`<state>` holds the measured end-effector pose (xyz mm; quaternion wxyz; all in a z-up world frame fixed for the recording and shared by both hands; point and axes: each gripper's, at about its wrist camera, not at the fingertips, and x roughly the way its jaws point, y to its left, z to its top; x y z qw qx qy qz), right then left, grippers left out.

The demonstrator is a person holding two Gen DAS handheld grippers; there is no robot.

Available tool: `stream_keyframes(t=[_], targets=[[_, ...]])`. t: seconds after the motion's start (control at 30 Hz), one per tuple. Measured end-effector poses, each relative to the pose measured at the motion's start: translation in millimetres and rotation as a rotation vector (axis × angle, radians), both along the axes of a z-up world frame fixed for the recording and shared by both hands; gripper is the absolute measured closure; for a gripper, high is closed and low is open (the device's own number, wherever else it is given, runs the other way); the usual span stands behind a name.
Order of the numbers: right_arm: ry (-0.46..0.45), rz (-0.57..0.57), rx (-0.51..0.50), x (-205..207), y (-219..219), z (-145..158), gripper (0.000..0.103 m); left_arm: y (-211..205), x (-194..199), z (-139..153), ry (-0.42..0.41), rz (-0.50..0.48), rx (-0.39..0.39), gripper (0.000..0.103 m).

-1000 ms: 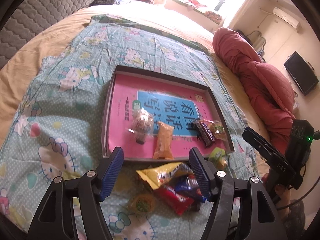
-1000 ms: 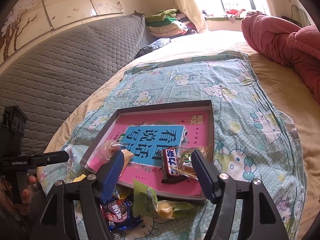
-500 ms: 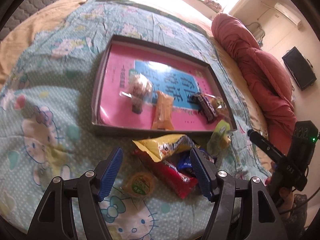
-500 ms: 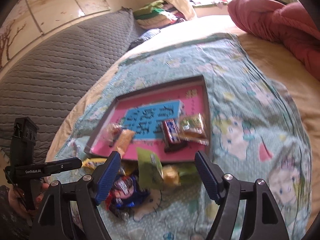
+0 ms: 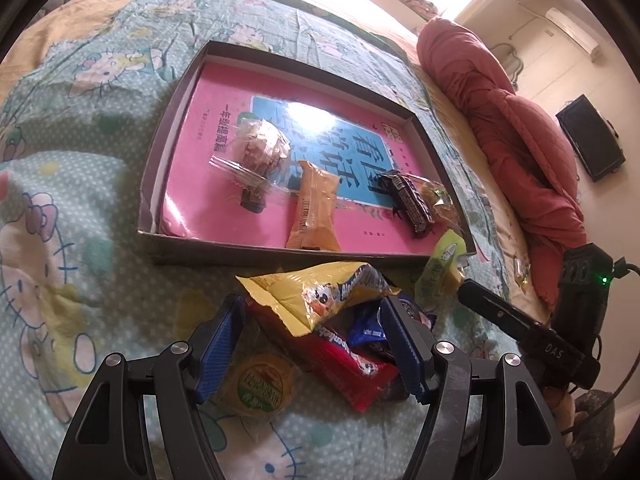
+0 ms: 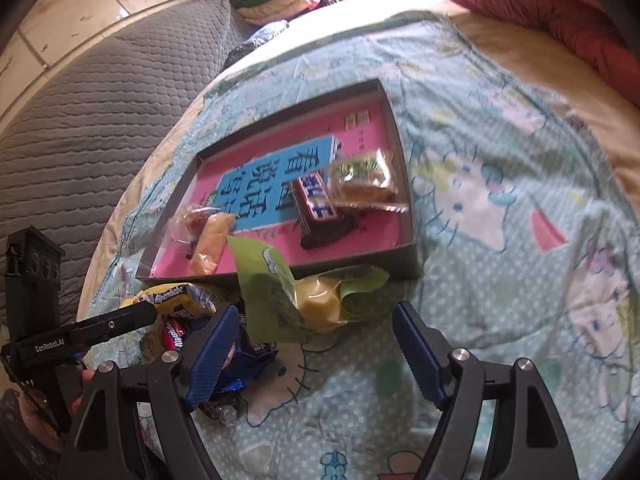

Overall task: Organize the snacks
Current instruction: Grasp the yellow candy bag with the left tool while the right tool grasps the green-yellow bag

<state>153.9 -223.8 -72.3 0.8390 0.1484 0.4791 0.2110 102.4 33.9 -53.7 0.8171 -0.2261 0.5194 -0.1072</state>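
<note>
While both grippers' fingers gape empty, red packet (image 5: 352, 356) lies diagonally, pointing toward tray (image 5: 256, 250).

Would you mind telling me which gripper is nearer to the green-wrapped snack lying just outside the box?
Right. The right gripper hangs over the green-wrapped snack, jaws open; the left gripper straddles the yellow packet beside it.

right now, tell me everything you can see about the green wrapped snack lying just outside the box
The green wrapped snack is a crinkly light-green packet with darker print and a clear part showing a pale yellow piece inside. It lies tilted on the patterned sheet, its upper end leaning over the box near wall. It sits ahead of the open right gripper, not gripped; whether the fingers touch it is unclear.
</note>
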Motion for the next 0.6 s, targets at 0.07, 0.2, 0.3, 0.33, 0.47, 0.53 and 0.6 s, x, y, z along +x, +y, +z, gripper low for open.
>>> stream_keyframes(t=[0.07, 0.2, 0.3, 0.33, 0.47, 0.53, 0.6], targets=[[0.007, -0.001, 0.015, 2, 3, -4, 0.024, -1, 4, -4, 0.002, -0.002, 0.007, 0.031], [0.004, 0.003, -0.003, 8, 10, -10, 0.025, -4, 10, -7, -0.002, -0.007, 0.02, 0.031], [-0.013, 0.011, -0.016, 11, 15, -12, 0.03, -5, 15, -8, -0.007, -0.006, 0.017, 0.031], [-0.019, 0.016, -0.03, 12, 17, -12, 0.031, -6, 17, -9, -0.009, -0.006, 0.016, 0.031], [-0.03, 0.038, -0.068, 17, 21, -16, 0.037, -10, 22, -11, -0.018, -0.01, 0.009, 0.032], [-0.028, 0.043, -0.06, 18, 21, -18, 0.038, -13, 23, -11, -0.025, -0.015, 0.006, 0.041], [-0.028, 0.045, -0.06, 18, 20, -17, 0.041, -16, 23, -12, -0.016, -0.019, 0.026, 0.054]])
